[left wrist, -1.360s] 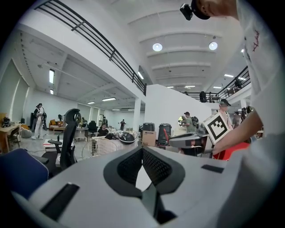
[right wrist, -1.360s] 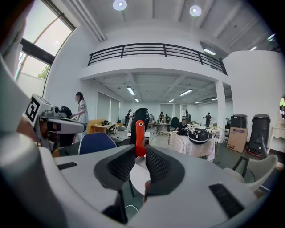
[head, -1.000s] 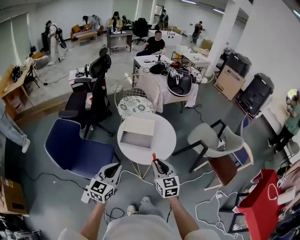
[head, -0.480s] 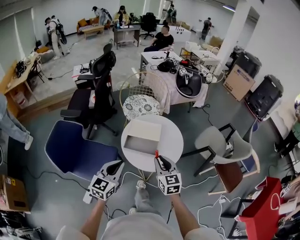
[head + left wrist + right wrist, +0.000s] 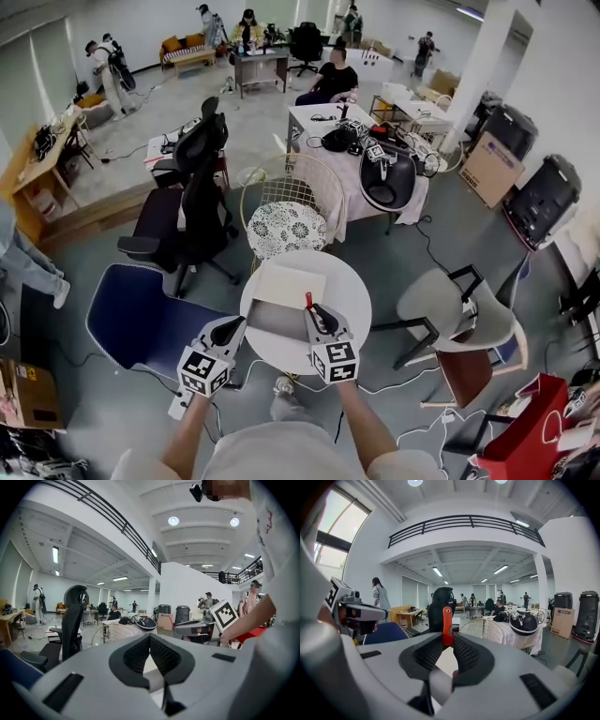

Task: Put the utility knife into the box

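Since the earlier frame both hand-held grippers have come forward from short of the round counter (image 5: 354, 302) to its near rim, and the box (image 5: 292, 282) now lies close ahead of them.

The right hand-held gripper (image 5: 313, 315) is over the counter at about 6 o'clock. It is clenched on the utility knife (image 5: 307, 300). In the right gripper view the red knife (image 5: 447, 619) stands upright, pinched between the dark pads (image 5: 464, 652). Its tip sits at the box's near edge, towards 5 o'clock of the box, and the knife is not yet inside.

The left hand-held gripper (image 5: 232, 327) hangs at the counter's 7 o'clock rim. Its jaws meet at the tips with nothing between them.

The open box sits left of the counter's centre. A wire chair (image 5: 286, 228) stands at the counter's 12 o'clock, a blue chair (image 5: 141, 314) at 9 o'clock and a grey chair (image 5: 450, 305) at 3 o'clock.
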### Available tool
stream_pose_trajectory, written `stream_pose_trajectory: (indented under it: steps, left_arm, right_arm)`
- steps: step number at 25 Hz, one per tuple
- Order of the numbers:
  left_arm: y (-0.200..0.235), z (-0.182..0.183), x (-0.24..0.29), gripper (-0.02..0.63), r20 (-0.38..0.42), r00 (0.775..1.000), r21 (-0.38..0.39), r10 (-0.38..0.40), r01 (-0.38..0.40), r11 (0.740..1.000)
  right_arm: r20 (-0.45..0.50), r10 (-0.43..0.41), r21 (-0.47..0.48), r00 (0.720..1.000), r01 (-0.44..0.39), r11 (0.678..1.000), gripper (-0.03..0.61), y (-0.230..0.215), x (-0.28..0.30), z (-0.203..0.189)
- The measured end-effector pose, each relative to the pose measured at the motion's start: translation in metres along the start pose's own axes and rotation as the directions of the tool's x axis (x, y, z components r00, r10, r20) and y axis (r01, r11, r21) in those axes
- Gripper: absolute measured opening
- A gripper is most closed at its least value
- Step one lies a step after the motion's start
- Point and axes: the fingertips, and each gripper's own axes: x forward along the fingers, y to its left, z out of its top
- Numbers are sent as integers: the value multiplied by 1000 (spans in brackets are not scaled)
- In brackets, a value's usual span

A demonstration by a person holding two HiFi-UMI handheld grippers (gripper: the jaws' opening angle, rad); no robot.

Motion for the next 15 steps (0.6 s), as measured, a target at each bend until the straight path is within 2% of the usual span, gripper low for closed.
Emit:
stream_pose_trajectory:
  steps: [9, 15]
  left_arm:
    - [32, 21, 53, 12, 7, 1000, 13, 23, -23, 1000]
    - [56, 4, 63, 12, -28, 998, -28, 64, -65, 998]
  right_arm:
    - [2, 27, 12, 1000, -27, 1000, 80, -38, 54, 17]
    - [-58, 71, 26, 996, -69, 997, 80, -37, 81, -3]
